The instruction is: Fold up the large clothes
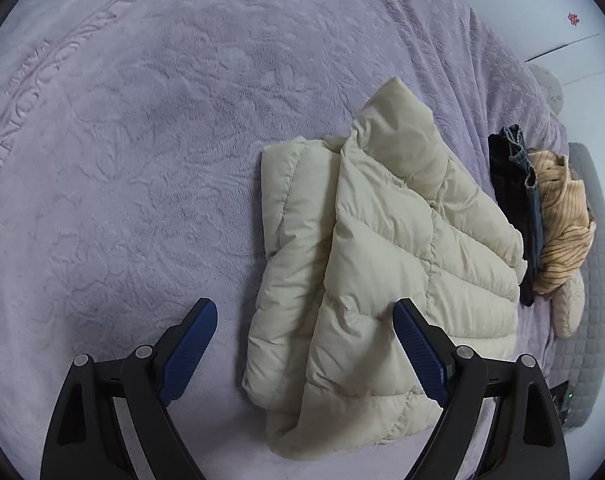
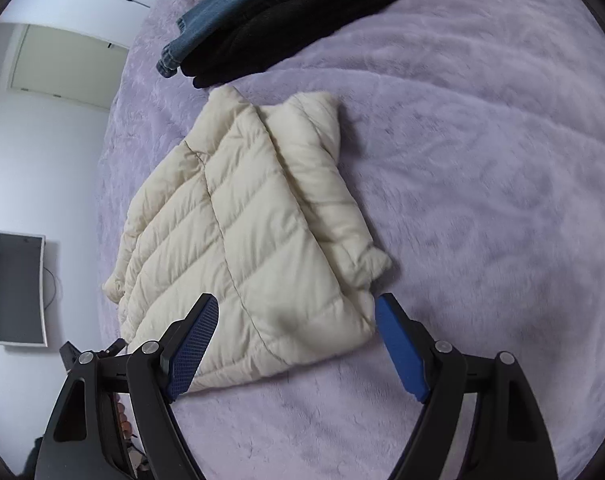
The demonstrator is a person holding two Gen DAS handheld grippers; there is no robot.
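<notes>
Cream puffy jacket lies folded on the purple blanket

Cream and puffy, the jacket (image 1: 382,264) is laid in a folded bundle on the soft purple blanket (image 1: 142,140). In the left wrist view its long side is seen running from the bottom edge up toward the top right, with the collar end farthest away.

The left gripper (image 1: 304,312) is held wide open above the near end, and nothing is gripped. The right gripper (image 2: 296,310) is also spread wide over the jacket's near edge, and nothing is pinched by its blue pads (image 2: 194,344).

A striped tan garment (image 1: 562,232) is shown only in the left view, beside dark folded clothes (image 1: 518,208). A flat dark screen (image 2: 18,288) on the white wall is shown only in the right view.
</notes>
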